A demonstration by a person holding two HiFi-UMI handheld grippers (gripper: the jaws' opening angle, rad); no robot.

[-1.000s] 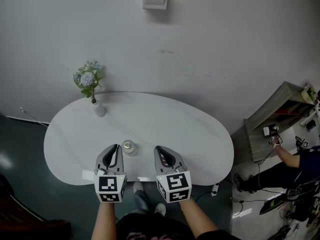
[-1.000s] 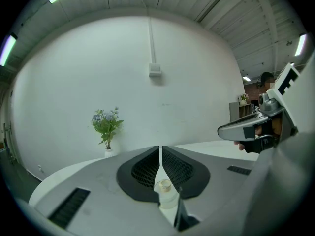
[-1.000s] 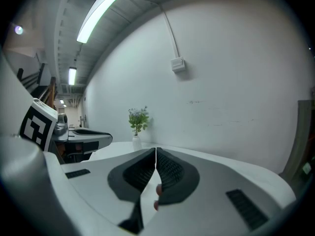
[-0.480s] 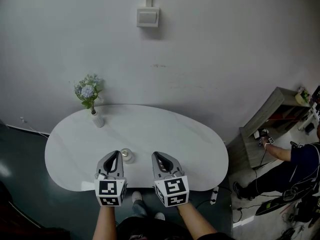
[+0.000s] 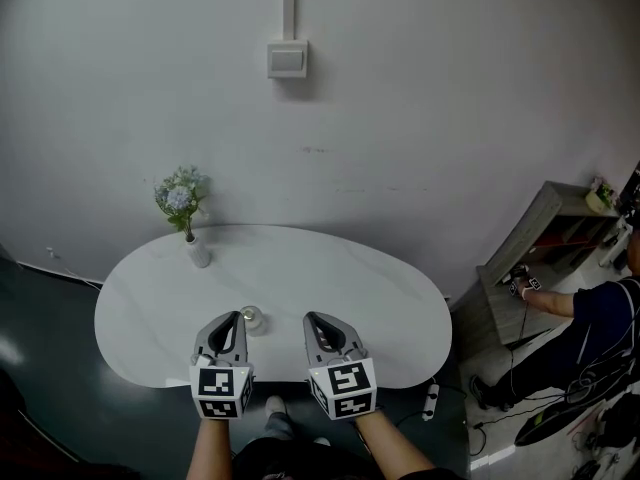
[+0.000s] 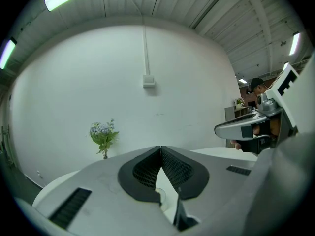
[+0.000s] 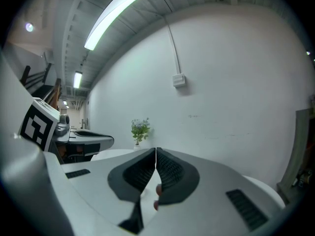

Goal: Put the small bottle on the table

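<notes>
On the table point(image 5: 340, 273), the small bottle point(image 5: 252, 318) stands beside the left gripper point(image 5: 237, 316), closed and empty like the right gripper point(image 5: 308, 317)

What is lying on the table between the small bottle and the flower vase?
Nothing: in the head view, the stretch of table between the small bottle and the flower vase is bare white tabletop.

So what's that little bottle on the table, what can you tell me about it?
The small bottle is tiny and pale, round from above, seemingly clear with a lighter top; its material is too small to tell. It stands upright on the white table near the front edge, just right of the shut left gripper. Nothing holds it; whether they touch cannot be told.
</notes>
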